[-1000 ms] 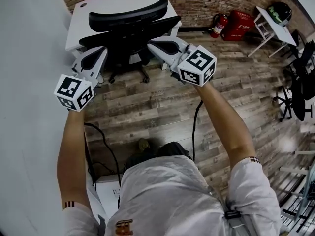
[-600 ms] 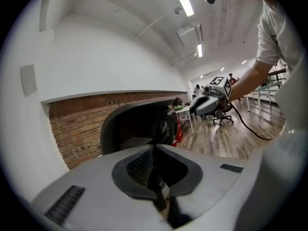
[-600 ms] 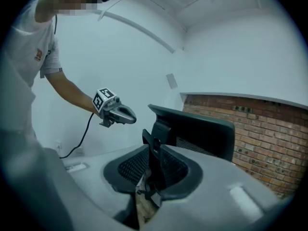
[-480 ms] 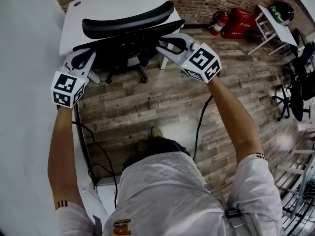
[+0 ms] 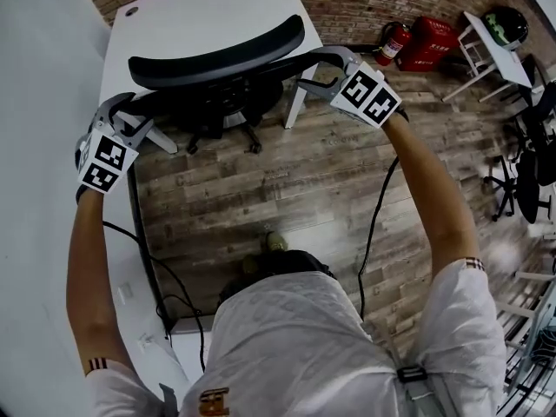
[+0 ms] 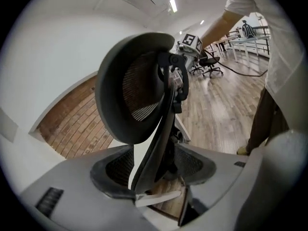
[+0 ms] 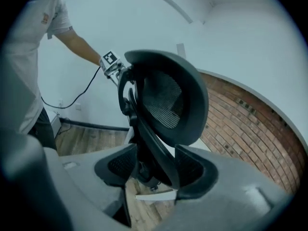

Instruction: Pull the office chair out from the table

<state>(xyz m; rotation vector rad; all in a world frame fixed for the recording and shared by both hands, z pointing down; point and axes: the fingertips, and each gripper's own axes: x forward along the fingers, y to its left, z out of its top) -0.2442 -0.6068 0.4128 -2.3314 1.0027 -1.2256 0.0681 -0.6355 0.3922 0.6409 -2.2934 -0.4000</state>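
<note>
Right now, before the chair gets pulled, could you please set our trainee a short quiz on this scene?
1. True or false: the office chair stands at the white table.
2. What lies between the jaws of the left tool and of the right tool? A seat, B backrest edge, C table leg.
3. Fill in: beside the red box stands a red ____.
Key: 1 true. 2 B; both tools' jaws have just been opening and stand apart round it. 3 fire extinguisher.
</note>
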